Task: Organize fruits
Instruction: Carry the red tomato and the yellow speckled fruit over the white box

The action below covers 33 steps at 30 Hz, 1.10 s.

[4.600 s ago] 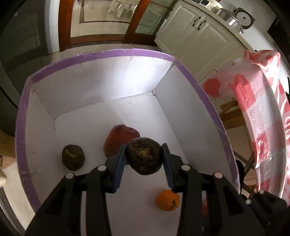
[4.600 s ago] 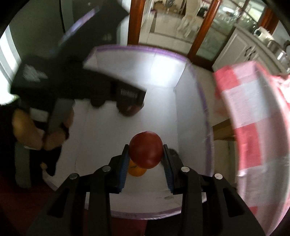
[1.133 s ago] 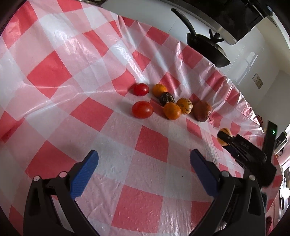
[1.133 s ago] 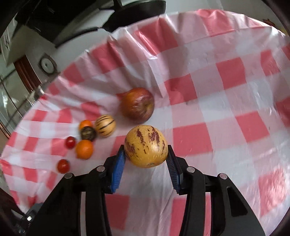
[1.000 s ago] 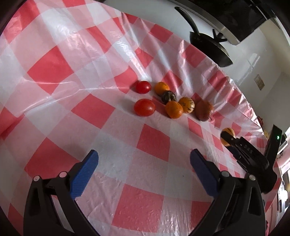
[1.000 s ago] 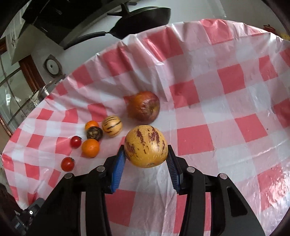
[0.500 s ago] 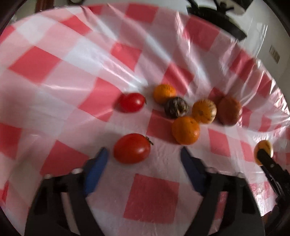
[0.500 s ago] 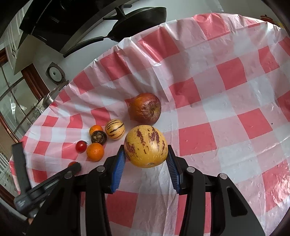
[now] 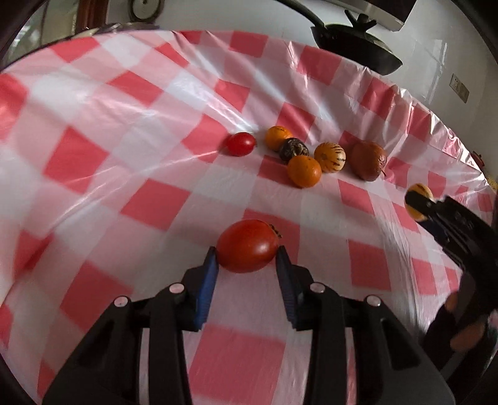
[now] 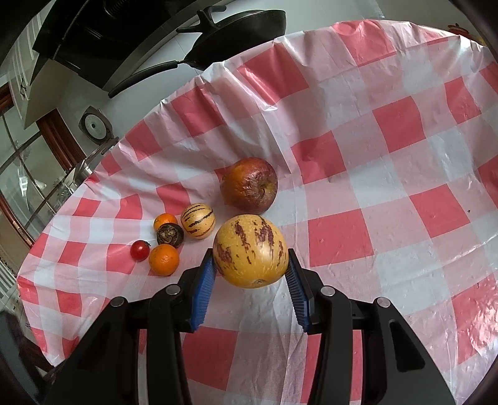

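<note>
Jaws, left gripper [image 9: 246, 264]: blue pads clamped on both sides of a tomato [image 9: 247, 245], lower centre of left view; tomato sits on the cloth [image 9: 155, 202].
Jaws, right gripper [image 10: 250, 269]: gripping a yellow melon [image 10: 250, 250] w/ dark red streaks, centre of right view, narrow gap filled by the fruit.
Right gripper in left view: black body at right edge, melon [image 9: 418, 199] just showing past its tip.
Fruit cluster, left view: upper centre; small tomato [image 9: 240, 143], orange [image 9: 304, 171], second orange [image 9: 277, 137], dark fruit [image 9: 293, 150] touching both oranges, striped melon [image 9: 330, 157], brown apple [image 9: 368, 161].
Cluster, right view: left of centre, apple [image 10: 249, 185] just above the held melon.
Cloth: red-white check plastic, wrinkled, covers the table.
Pan [image 10: 236, 23]: black, beyond the table's far edge, top of frame.
</note>
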Each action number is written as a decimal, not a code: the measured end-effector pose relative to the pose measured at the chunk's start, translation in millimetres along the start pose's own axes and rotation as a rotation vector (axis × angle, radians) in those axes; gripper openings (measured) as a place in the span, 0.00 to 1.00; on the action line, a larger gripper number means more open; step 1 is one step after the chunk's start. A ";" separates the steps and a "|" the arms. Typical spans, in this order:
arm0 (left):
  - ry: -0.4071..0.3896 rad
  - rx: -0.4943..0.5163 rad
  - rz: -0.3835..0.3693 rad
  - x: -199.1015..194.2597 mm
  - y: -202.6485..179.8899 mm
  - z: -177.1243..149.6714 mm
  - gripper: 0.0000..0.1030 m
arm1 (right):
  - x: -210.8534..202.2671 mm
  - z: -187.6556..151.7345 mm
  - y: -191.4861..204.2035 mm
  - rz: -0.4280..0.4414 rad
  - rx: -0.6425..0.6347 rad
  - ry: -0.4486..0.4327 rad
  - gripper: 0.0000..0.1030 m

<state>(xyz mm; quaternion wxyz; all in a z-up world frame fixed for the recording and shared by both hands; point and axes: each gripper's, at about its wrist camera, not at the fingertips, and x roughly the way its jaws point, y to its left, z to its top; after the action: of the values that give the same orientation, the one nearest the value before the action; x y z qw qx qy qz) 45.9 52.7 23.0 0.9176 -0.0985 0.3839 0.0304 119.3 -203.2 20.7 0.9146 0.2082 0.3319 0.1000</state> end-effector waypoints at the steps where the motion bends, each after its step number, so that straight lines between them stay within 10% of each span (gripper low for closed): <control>1: -0.002 -0.002 0.003 -6.1 -3.1 -1.7 0.37 | 0.2 0.2 -0.2 0.002 0.000 0.000 0.43; 9: -0.028 0.017 0.035 -75.8 16.0 -52.1 0.37 | -12.1 -13.4 16.0 -0.017 -0.086 0.030 0.44; 33: -0.112 -0.032 0.144 -208.0 142.5 -171.9 0.37 | -149.5 -203.4 191.4 0.221 -0.493 0.182 0.43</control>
<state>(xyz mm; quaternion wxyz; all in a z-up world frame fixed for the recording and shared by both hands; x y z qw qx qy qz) -239.2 161.2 30.4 0.9313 -0.0833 0.3378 0.1080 -134.8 -16.2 49.9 0.8878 0.0046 0.3535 0.2948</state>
